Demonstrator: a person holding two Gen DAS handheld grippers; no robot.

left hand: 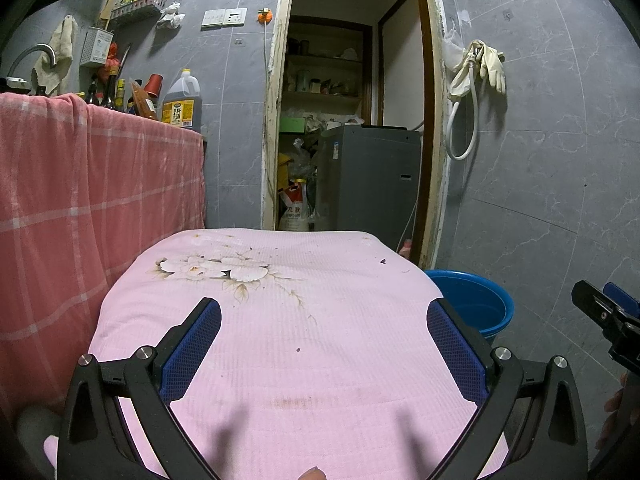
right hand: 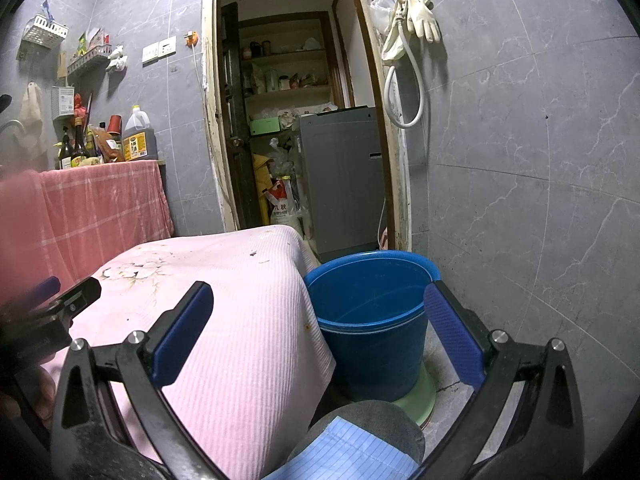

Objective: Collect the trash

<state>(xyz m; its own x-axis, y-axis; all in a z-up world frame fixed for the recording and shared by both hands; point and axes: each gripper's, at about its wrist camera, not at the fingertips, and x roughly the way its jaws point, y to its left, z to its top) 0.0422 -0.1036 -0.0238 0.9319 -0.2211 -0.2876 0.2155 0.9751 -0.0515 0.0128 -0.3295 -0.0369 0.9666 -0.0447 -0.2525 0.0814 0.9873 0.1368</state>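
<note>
Hovering wide open and empty, left hand-held gripper point(left hand: 324, 320) over pink-clothed worktop point(left hand: 340, 360); right hand-held gripper point(right hand: 318, 304) likewise, before blue bucket point(right hand: 372, 320)

A bucket point(right hand: 370, 320) stands on the floor just right of the table point(right hand: 224, 320); a doorway point(right hand: 296, 100) lies beyond both.
</note>
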